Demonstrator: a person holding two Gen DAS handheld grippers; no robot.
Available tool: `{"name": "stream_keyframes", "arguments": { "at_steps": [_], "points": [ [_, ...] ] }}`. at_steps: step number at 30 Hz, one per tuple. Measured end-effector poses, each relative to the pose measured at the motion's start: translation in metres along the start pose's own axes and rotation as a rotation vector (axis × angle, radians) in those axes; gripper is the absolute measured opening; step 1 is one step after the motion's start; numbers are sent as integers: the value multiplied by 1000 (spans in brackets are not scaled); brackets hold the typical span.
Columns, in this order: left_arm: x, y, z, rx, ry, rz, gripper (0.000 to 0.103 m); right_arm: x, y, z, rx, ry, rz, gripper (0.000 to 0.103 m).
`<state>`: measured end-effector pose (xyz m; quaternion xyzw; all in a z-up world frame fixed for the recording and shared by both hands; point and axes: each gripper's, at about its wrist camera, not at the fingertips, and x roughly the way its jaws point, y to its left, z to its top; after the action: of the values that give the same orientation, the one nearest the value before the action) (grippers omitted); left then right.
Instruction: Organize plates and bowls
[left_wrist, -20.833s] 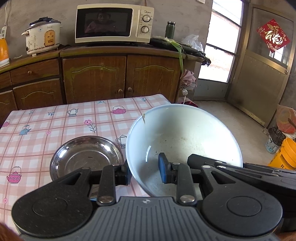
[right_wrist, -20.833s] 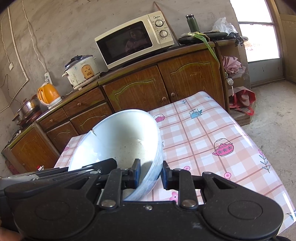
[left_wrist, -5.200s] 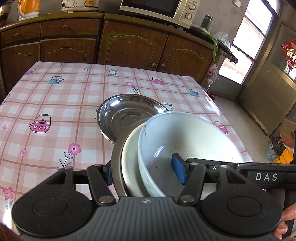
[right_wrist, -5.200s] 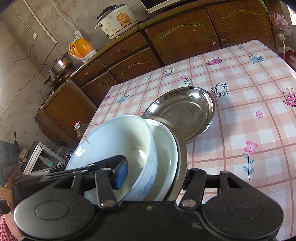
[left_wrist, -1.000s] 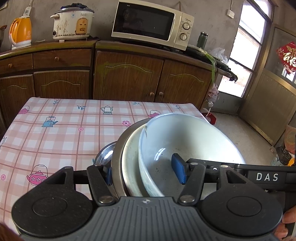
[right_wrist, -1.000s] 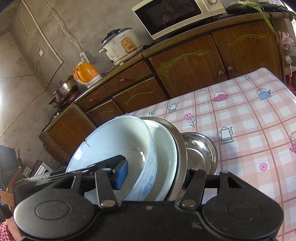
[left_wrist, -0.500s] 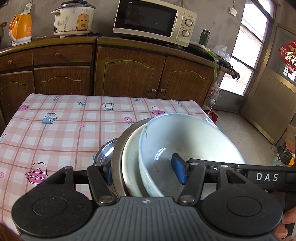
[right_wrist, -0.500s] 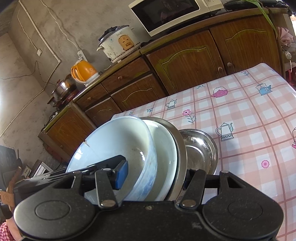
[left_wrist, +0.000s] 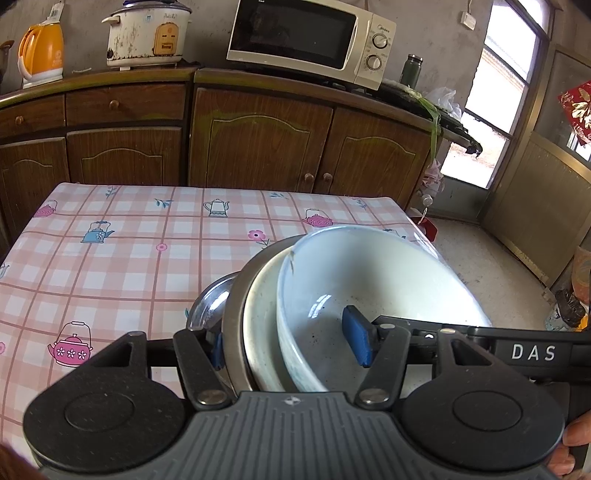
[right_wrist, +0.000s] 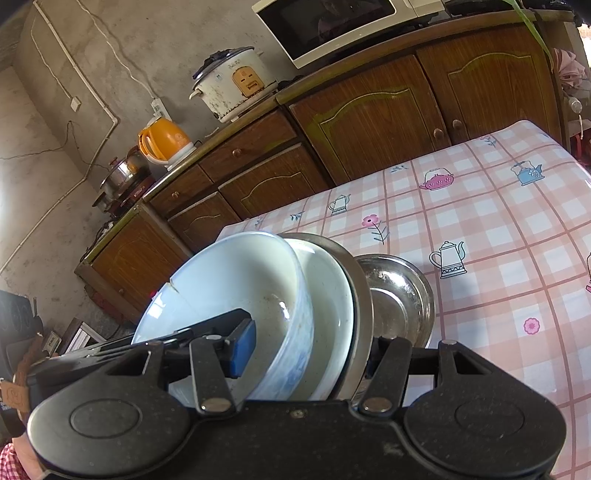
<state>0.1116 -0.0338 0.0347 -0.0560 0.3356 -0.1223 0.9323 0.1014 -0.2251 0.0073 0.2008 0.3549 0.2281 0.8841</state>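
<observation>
Above checked table (left_wrist: 110, 258): left claw (left_wrist: 290, 347) and right claw (right_wrist: 310, 350) each clamped on nested stack (left_wrist: 332, 295); steel dish (right_wrist: 399, 295) beneath.

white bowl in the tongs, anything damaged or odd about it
Yes: the white bowl has a chip with a crack running in from its rim, on the upper left in the right wrist view; its inside also shows dark specks.

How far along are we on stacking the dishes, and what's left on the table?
Done: the white bowl sits nested in a cream plate, backed by a steel plate.
In hand: the left gripper and right gripper both clamp that stack, tilted on edge above the table.
Left: one steel dish lies on the tablecloth beneath, not yet in the stack.
</observation>
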Motion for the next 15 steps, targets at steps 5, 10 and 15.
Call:
{"name": "stream_keyframes", "arguments": {
  "at_steps": [5, 10, 15],
  "points": [
    [2, -1, 0, -2, 2, 0, 60, 2, 0, -1, 4, 2, -3, 67],
    [4, 0, -1, -2, 5, 0, 60, 2, 0, 0, 5, 3, -4, 67],
    [6, 1, -1, -3, 8, 0, 60, 4, -1, 0, 6, 6, -5, 67]
  ]
}}
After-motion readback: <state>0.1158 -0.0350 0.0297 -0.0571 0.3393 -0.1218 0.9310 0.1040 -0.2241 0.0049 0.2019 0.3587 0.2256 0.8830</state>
